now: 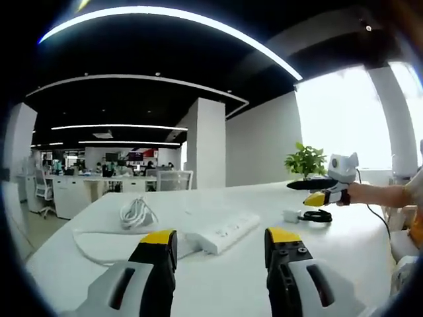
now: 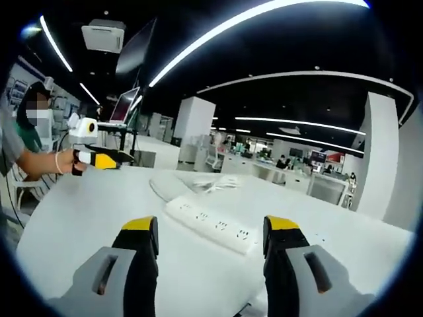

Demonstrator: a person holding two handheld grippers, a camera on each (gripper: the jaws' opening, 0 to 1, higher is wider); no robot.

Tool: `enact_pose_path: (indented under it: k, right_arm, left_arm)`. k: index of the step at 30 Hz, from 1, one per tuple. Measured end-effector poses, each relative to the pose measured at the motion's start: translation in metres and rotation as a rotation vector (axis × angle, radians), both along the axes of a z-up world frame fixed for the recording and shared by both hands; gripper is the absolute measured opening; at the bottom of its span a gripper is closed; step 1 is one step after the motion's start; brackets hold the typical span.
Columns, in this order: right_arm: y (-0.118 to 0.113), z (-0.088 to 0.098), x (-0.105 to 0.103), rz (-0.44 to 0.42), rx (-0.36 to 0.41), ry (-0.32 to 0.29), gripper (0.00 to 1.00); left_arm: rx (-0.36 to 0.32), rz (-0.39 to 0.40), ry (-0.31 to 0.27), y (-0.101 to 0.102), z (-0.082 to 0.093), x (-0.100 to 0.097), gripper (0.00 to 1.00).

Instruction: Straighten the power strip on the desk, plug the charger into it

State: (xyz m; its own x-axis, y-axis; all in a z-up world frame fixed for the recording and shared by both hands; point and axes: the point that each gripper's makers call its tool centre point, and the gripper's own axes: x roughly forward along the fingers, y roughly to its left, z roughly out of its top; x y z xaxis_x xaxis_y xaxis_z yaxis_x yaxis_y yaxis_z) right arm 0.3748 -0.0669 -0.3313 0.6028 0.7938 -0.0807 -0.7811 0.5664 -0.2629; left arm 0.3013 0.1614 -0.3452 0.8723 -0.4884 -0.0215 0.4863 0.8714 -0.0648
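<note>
Here, on the white desk [image 1: 231, 277]: white power strip [image 1: 225, 232] lying at a slant just beyond the left hand-held gripper [image 1: 221, 246], its coiled white cord [image 1: 137, 212] resting behind it, charger [image 1: 291, 216] with black cable loop [image 1: 317, 215] well apart toward the window side. Left hand-held gripper jaws wide apart, holding nothing; same for the right hand-held gripper [image 2: 211, 232], spread and empty, hovering just short of the power strip [image 2: 213, 225]. Potted plant [image 1: 306, 160] at the far desk edge.
</note>
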Motion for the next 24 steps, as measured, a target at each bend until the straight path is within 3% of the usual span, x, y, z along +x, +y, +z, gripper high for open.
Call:
enact_pose_path:
  k: [10,14,24]
  right_arm:
    - [-0.011,-0.008,0.035,-0.026,-0.041,0.021,0.63]
    - [-0.006,-0.017,0.044,0.004,-0.080,0.027,0.64]
    - [0.009,-0.039,0.057,0.059,-0.136,0.052,0.61]
  left_arm:
    - [0.027,-0.018,-0.017,-0.002,-0.003,0.020,0.58]
    - [0.039,-0.009,-0.004,-0.004,-0.007,0.030,0.69]
    - [0.084,-0.004,0.018,-0.006,-0.018,0.045,0.69]
